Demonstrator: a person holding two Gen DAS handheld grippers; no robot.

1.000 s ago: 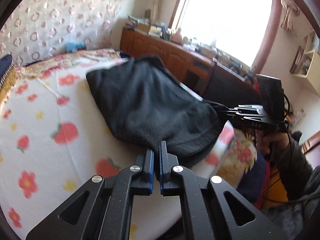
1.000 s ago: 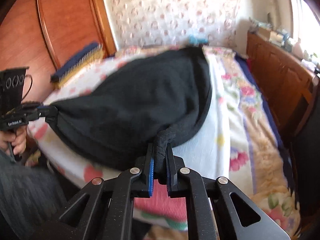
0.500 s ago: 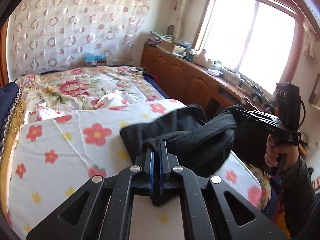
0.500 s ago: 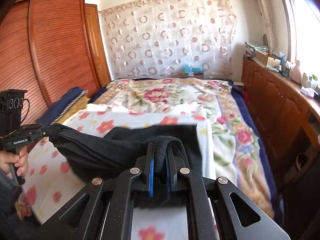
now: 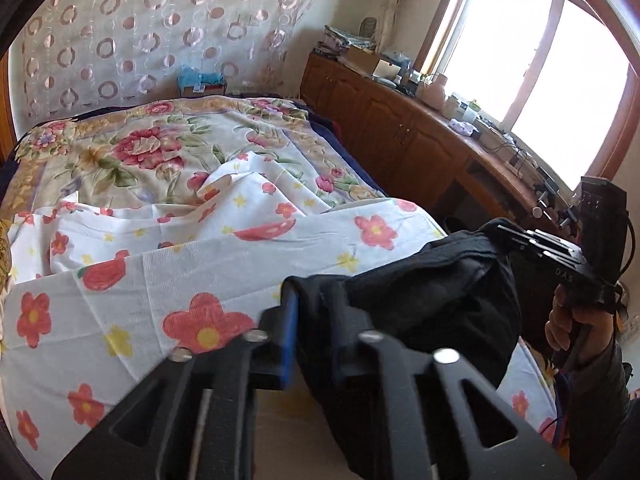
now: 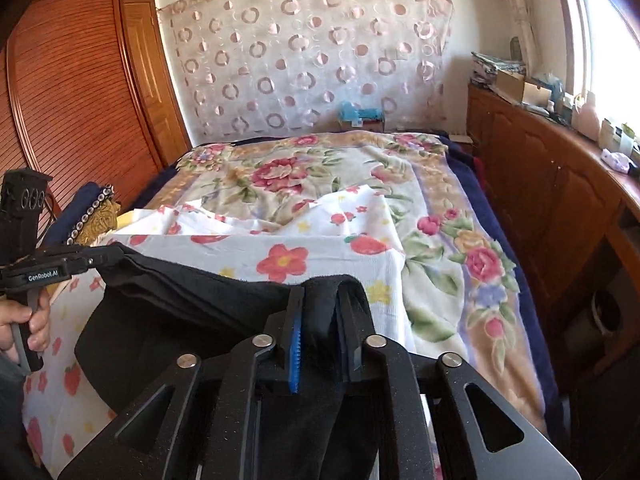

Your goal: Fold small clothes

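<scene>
A black fleece garment (image 5: 432, 300) hangs bunched between my two grippers over the near edge of the bed. In the left wrist view my left gripper (image 5: 316, 292) has its jaws parted and opening. The cloth's edge lies loose between them, against the right finger, away from the blue pad (image 5: 289, 332). My right gripper (image 5: 496, 232) is at the garment's far right end. In the right wrist view my right gripper (image 6: 324, 292) is also opening, with a fold of the garment (image 6: 180, 312) slack between its jaws. My left gripper (image 6: 120, 250) is at the cloth's left end.
A white sheet with red flowers (image 5: 160, 272) covers the near part of the bed, over a floral blanket (image 6: 320, 176). A wooden cabinet with clutter (image 5: 400, 128) runs along the right side. A wooden wardrobe (image 6: 80, 100) and stacked bedding (image 6: 92, 216) are at the left.
Both grippers have drawn back toward the bed's near edge, carrying the garment, which went from spread out to bunched. Both pairs of jaws have gone from shut on the cloth to parted.
</scene>
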